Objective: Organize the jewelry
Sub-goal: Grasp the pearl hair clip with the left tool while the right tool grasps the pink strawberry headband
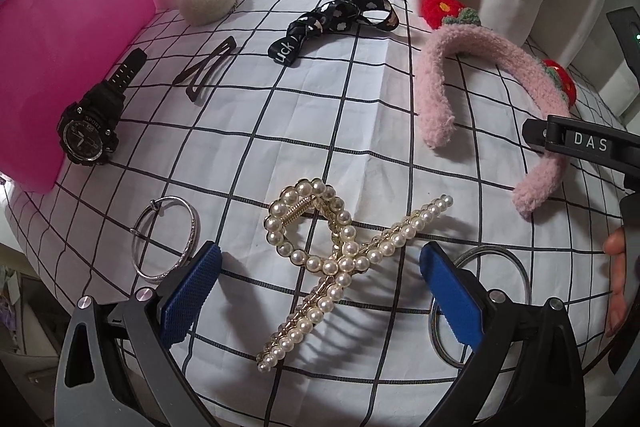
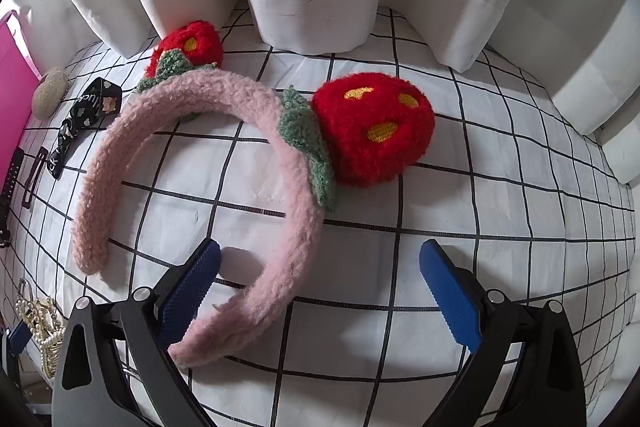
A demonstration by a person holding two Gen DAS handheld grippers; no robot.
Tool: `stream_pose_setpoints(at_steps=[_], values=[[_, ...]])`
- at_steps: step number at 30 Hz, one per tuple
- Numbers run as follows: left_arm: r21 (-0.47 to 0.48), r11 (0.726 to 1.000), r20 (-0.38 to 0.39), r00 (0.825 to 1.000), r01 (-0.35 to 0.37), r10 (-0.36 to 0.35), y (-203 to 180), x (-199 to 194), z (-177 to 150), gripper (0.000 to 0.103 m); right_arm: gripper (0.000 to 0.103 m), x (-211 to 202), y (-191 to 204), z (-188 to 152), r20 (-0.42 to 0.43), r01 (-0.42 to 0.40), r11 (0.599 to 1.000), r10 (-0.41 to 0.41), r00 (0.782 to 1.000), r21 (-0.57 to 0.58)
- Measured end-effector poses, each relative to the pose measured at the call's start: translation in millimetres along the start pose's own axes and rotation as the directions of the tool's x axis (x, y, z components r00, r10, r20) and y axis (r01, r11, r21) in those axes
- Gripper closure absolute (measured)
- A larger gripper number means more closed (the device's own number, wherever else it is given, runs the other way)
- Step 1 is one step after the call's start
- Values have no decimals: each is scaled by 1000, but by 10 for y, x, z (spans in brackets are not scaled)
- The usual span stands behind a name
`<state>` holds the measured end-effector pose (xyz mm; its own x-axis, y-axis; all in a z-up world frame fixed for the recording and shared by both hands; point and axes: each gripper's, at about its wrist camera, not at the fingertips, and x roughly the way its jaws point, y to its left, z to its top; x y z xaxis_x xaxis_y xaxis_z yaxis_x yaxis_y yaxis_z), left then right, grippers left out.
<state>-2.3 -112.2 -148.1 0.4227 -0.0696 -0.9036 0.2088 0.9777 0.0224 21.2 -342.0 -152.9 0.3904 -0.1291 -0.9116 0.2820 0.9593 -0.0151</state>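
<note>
- The left hand-held gripper (image 1: 320, 275) stands wide open at the bottom of the left wrist view, its ridged blue pads (image 1: 188, 301) on either side of a pearl hair claw (image 1: 324, 259) and touching nothing.
- The pearl hair claw, gold metal studded with round beads, lies on the white, black-gridded cloth surface (image 1: 360, 131), centre bottom.
- A thin silver bangle (image 1: 166, 239) lies lower left; another metal ring (image 1: 480, 303) shows partly behind the right pad.
- A chunky black sport watch (image 1: 94, 123) rests at left, just beside a glossy pink box (image 1: 60, 67).
- Flat dark snap clips (image 1: 206, 71), a black printed ribbon bow (image 1: 332, 23) and a fuzzy cream oval clip (image 1: 208, 1) lie across the upper frame.
- The right hand-held gripper (image 2: 320, 277) is wide open too, holding nothing; one end of a fluffy pink headband (image 2: 200, 147) lies between its pads.
- The headband carries two plush red strawberries (image 2: 374, 127) with green knitted leaves.
</note>
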Motion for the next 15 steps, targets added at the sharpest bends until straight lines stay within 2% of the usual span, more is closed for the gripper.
stream_pose_setpoints(at_steps=[3,5,7,8,9,10,11,15], values=[[-5,1000,-6,1000,12,-12,-5,-6,-4,9,9,-40,-32,-19,15,19,999,-19,1000,-29],[10,1000,-4,1000,21,-21,-34,-32,-3,16,14,-75,95,-42,28,29,998,-27,999,-59],[33,999,0,999,32,-32,-85,-72,-1,29,42,-85,134,-42,29,-26,997,28,999,-66],[44,999,3,999,33,-33,-112,-90,1,38,52,-105,171,-44,35,-30,996,33,999,-79],[46,998,3,999,40,-40,-125,-99,3,43,73,-112,250,-30,41,-25,995,29,999,-97],[47,998,2,999,39,-39,-131,-104,5,44,84,-116,290,-30,43,-13,994,18,999,-111],[47,998,7,999,41,-42,-130,-115,3,49,85,-112,305,-33,46,-7,993,13,999,-114],[43,998,6,999,50,-51,-92,-132,-9,49,92,-129,241,-89,49,-32,995,37,998,-90]])
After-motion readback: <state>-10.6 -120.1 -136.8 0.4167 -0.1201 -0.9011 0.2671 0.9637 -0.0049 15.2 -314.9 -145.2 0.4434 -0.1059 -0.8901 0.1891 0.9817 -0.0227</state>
